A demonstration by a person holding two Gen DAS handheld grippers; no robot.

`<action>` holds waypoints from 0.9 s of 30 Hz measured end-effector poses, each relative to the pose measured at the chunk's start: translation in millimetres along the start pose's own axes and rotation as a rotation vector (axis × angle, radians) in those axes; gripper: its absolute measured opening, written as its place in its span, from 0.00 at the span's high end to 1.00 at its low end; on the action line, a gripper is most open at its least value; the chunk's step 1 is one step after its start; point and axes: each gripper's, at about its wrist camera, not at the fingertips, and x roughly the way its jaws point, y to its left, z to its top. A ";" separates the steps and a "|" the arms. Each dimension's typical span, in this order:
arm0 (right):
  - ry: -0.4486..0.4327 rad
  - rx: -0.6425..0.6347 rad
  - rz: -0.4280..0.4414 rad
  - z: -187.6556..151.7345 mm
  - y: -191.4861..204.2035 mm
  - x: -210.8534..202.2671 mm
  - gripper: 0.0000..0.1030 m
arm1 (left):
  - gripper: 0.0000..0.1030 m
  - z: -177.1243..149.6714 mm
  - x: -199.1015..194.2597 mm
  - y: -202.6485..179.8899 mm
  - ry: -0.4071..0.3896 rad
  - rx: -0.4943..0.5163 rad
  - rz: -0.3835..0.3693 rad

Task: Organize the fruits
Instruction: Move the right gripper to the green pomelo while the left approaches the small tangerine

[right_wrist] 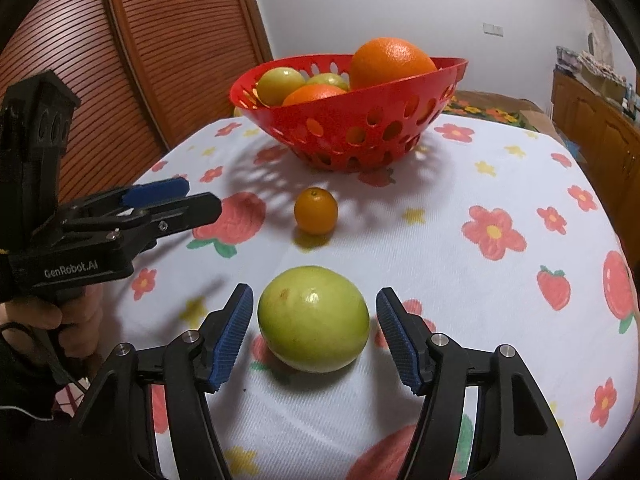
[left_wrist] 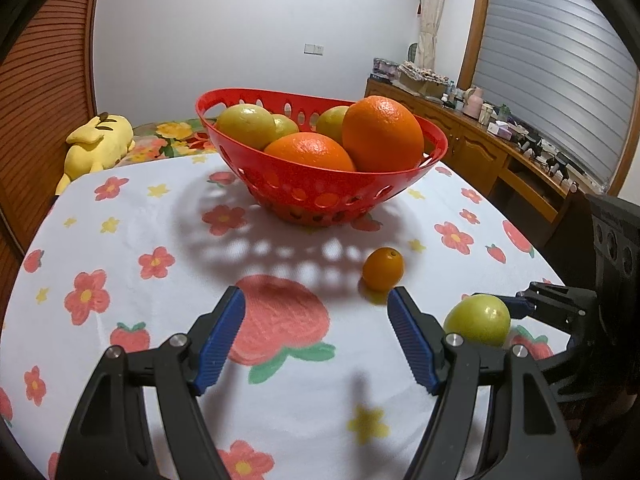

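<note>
1. Red plastic basket (left_wrist: 320,184), pierced with oval holes, stands on the flowered tablecloth (left_wrist: 120,240) toward 12 o'clock from both grippers; it holds two oranges (left_wrist: 382,132) and several yellow-green fruits (left_wrist: 246,124).
2. Small orange fruit (right_wrist: 316,210) lies loose on the cloth, between the basket and the green fruit (right_wrist: 313,318).
3. Right gripper (right_wrist: 314,334) has its blue pads on either side of the green fruit, at 9 and 3 o'clock of it; a narrow gap shows on each side, so the jaws are apart and not pressing.
4. Left gripper (left_wrist: 316,338) hovers over a printed strawberry with its jaws spread and nothing between them; the small orange fruit sits just past its right fingertip, toward 1 o'clock.
5. A hand (right_wrist: 52,316) grips the left gripper's handle in the right wrist view, at 9 o'clock.
</note>
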 end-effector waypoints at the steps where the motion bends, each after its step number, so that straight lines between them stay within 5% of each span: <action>1: 0.004 -0.005 -0.003 -0.7 0.7 0.3 0.42 | 0.29 1.2 2.0 -1.3 0.005 0.005 -0.002; 3: 0.005 -0.019 -0.005 -1.8 0.9 -0.9 0.48 | 0.29 3.6 6.6 -5.3 0.015 0.021 -0.011; 14: -0.032 0.025 -0.065 -0.8 -34.0 -19.0 0.49 | 0.39 21.0 37.9 -29.0 0.085 0.067 -0.088; 27: -0.050 0.071 -0.119 -1.7 -62.7 -22.2 0.48 | 0.51 29.0 66.6 -45.4 0.146 0.096 -0.082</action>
